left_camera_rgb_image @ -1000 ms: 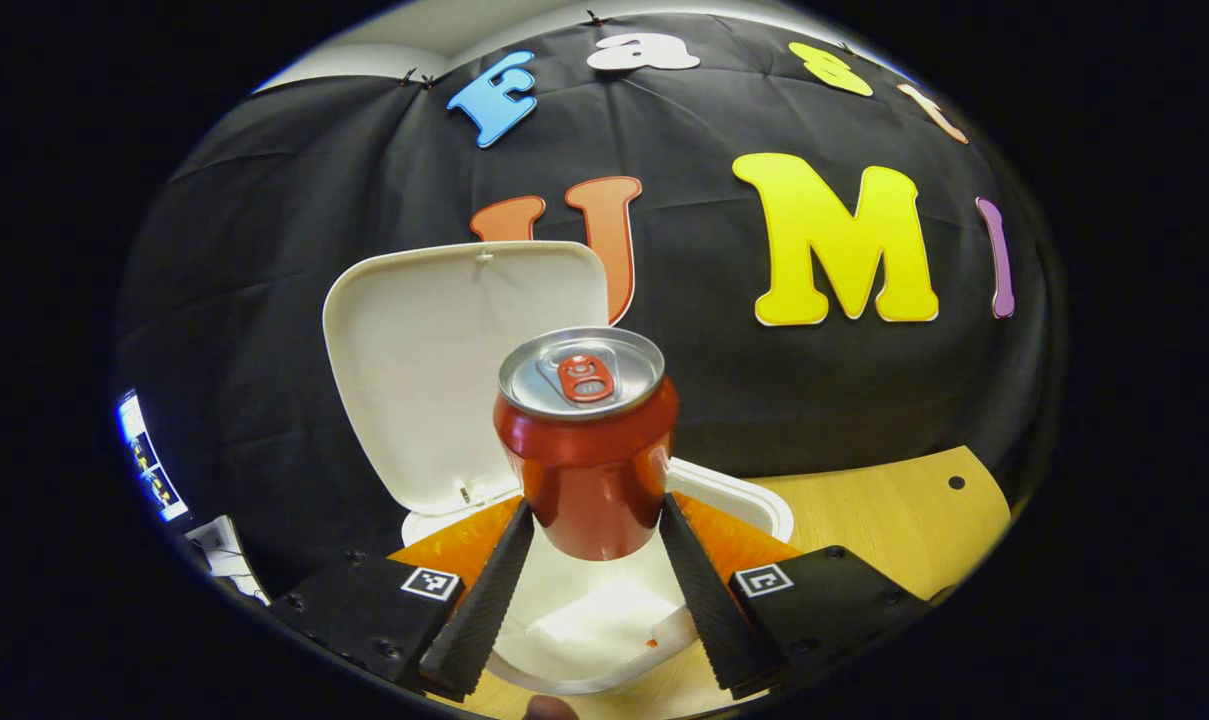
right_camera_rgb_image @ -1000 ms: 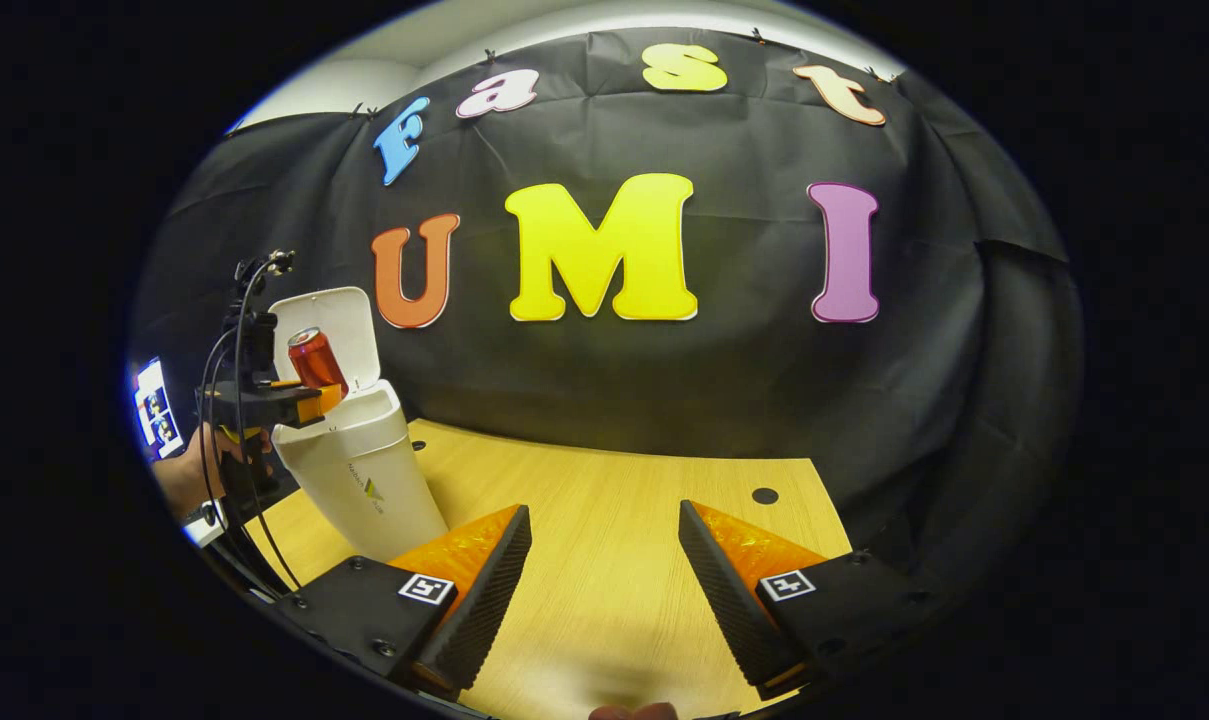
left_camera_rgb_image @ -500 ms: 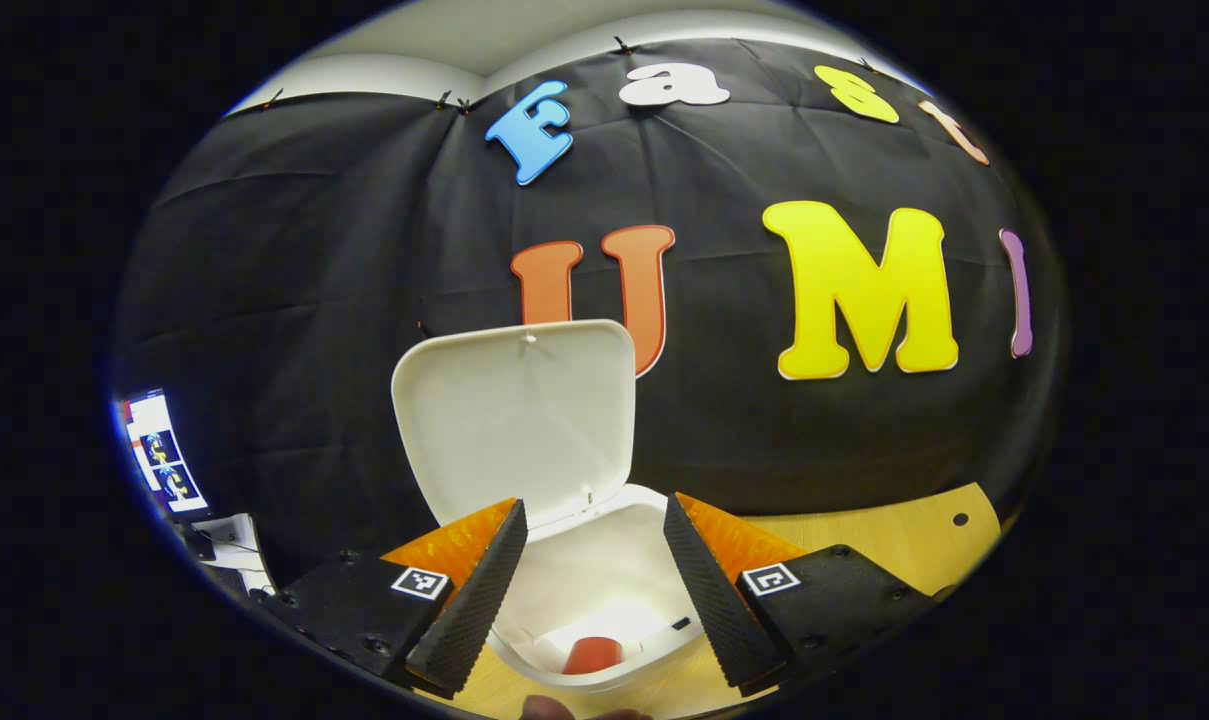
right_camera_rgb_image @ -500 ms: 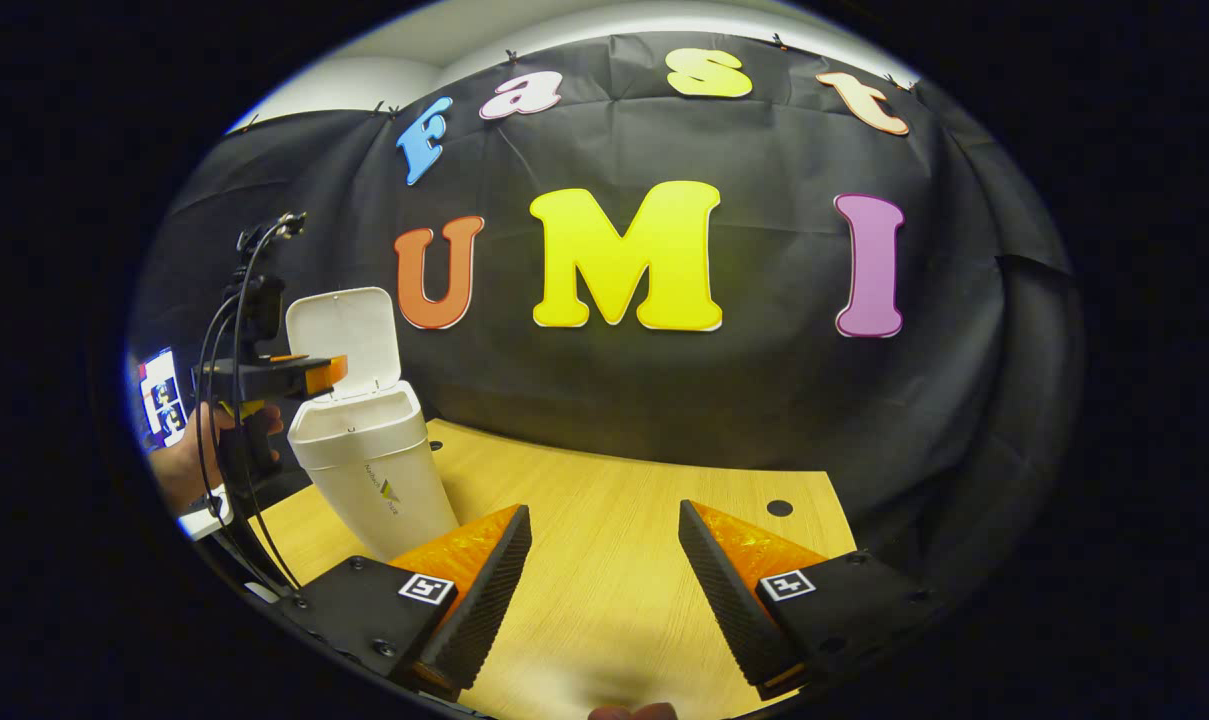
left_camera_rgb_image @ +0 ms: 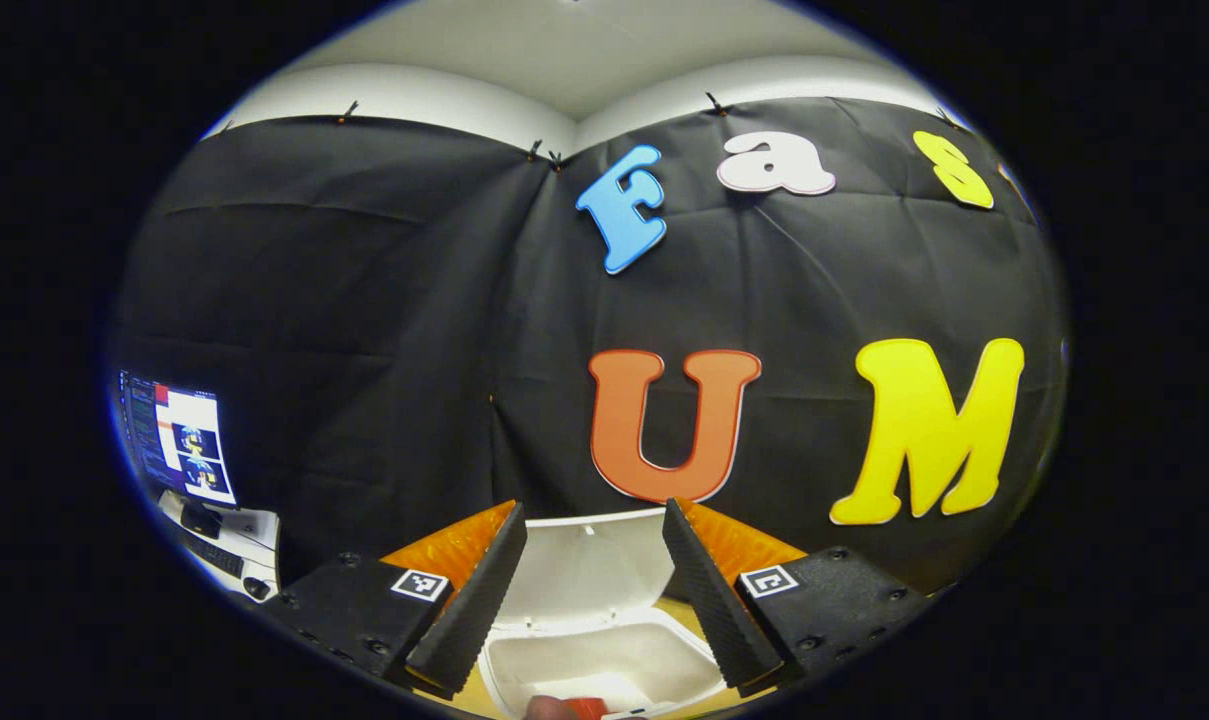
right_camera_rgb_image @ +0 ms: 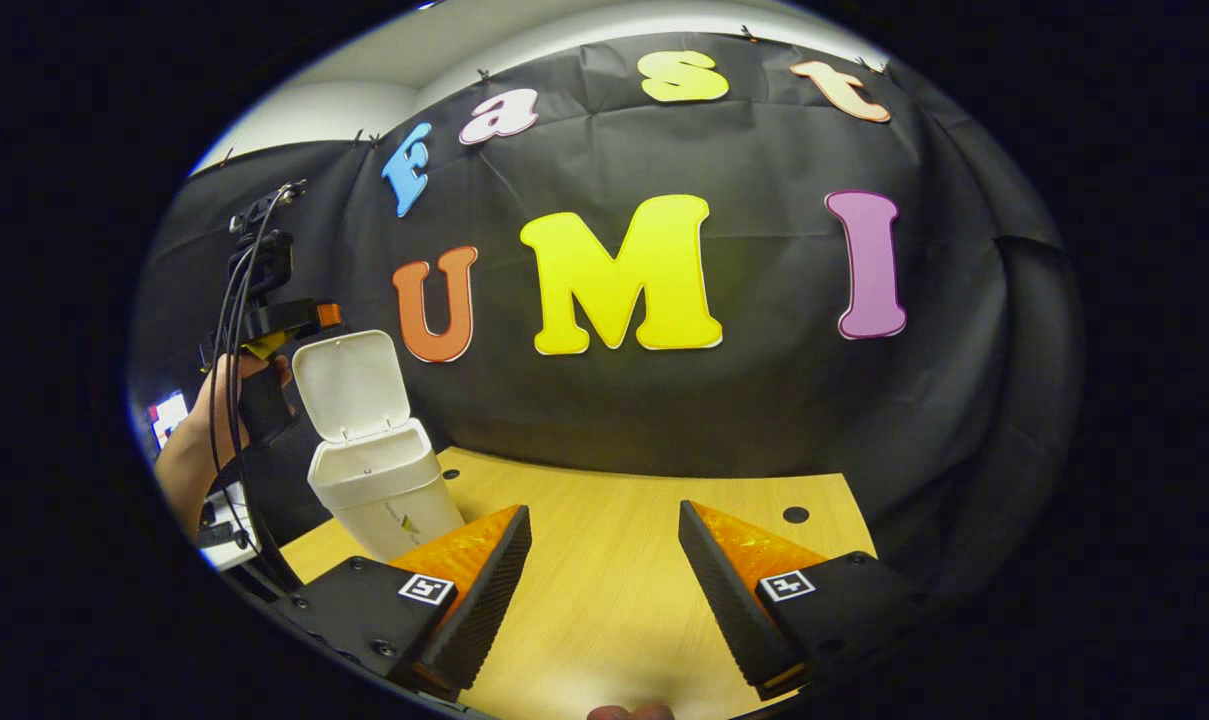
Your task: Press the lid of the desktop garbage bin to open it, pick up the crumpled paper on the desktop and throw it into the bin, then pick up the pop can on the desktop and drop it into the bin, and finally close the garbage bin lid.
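While the left gripper (left_camera_rgb_image: 589, 585) hangs above the one white garbage bin (left_camera_rgb_image: 604, 660), its two fingers stand apart with nothing between them, so the tool is released. Between those fingers in the left gripper view the bin's lid (left_camera_rgb_image: 589, 565) stands raised behind the mouth, and the hollow of the bin lies open below it. At the very bottom of that hollow a small patch of red shows, the one pop can (left_camera_rgb_image: 586, 706), lying inside the bin; most of it is cut off by the edge of the view. Something pale lies beside it, too little in sight to say whether it is the crumpled paper. To the left a lit screen (left_camera_rgb_image: 179, 440) stands on a side surface.

From the right gripper view, the right gripper (right_camera_rgb_image: 604, 590) hovers over the wooden desktop (right_camera_rgb_image: 604, 560), its two fingers likewise spread wide and empty. One bin (right_camera_rgb_image: 379, 490) stands at the left end of the desktop with its lid (right_camera_rgb_image: 354, 385) tilted up and back. Above and just behind that lid is the left gripper (right_camera_rgb_image: 319, 315), held by a hand (right_camera_rgb_image: 219, 410) with cables running down from it. One dark round hole (right_camera_rgb_image: 796, 515) marks the desktop toward its far right.
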`<control>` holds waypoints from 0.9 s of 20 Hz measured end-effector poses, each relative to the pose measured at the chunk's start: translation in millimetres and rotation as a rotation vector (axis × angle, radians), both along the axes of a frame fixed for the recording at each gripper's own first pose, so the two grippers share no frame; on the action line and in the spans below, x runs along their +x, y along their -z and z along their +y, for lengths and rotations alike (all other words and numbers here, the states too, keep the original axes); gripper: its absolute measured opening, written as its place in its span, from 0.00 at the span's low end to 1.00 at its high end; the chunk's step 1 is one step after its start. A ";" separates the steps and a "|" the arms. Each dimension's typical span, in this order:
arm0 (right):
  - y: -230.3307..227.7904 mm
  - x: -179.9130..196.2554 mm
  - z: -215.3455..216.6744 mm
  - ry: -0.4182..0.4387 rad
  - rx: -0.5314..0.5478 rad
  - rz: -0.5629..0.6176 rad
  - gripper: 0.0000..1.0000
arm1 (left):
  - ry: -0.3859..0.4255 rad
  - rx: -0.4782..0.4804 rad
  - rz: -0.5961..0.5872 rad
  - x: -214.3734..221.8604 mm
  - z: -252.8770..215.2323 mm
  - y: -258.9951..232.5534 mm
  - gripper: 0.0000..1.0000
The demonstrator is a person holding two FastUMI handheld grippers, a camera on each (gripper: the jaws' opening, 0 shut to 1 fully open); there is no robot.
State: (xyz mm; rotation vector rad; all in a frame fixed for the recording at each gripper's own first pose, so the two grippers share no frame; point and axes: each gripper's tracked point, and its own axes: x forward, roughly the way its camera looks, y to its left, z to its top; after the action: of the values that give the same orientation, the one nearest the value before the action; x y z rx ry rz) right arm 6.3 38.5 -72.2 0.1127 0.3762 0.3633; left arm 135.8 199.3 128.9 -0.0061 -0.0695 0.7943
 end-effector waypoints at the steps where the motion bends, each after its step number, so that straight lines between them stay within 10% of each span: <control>1: -0.4 2.4 0.2 0.002 0.005 0.007 0.95 | -0.027 -0.005 -0.003 3.0 6.1 -4.0 0.90; 18: -29.4 2.2 12.2 -0.024 0.113 0.041 0.96 | -0.133 -0.204 0.201 52.9 58.2 51.4 0.93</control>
State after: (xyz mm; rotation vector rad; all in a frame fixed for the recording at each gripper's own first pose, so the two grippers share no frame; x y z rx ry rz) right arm 8.5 50.7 -42.8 0.2265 0.3974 0.4066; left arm 188.7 257.5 77.5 -0.1155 0.2036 0.9285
